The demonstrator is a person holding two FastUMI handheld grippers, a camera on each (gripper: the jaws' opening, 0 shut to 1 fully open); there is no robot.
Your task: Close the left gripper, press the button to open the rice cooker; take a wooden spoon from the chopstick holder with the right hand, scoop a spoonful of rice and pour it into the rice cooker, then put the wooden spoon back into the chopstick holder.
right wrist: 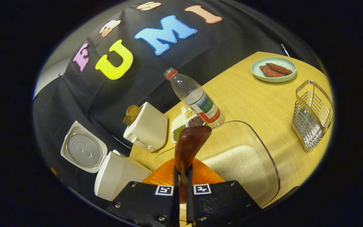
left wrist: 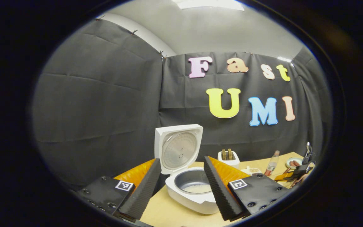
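**Operator:** Now, what was the condition of both tools at this point?

**Technician:** Your right gripper [right wrist: 183, 186] had its jaws drawn nearly together, clamped on the handle of the wooden spoon [right wrist: 189, 146]. The bowl of the spoon stood above the rice container [right wrist: 265, 151], near the front edge of the table [right wrist: 250, 94]. Your left gripper [left wrist: 183, 186] had its jaws spread wide and held nothing. It faced the rice cooker [left wrist: 192, 195], which stood near the table's left edge with its lid [left wrist: 178, 148] raised upright.

**Operator:** What could have gone wrong from there?

**Technician:** In my judgement, three faults. First, the spoon is smooth, glossy, rounded wood; clamped by a narrow handle, it could have rotated in the jaws once loaded. Second, rice is loose and granular; any tilt while you carried it across the toaster side toward the cooker would have spilled grains. Third, the container is thin, clear plastic with curved walls; a hard dig could have pushed it along the smooth wood-grain surface.

**Operator:** And the return?

**Technician:** The chopstick holder [right wrist: 312, 116] is an open wire basket near the right edge. A careless insertion could have caught the spoon on its wires or tipped it.
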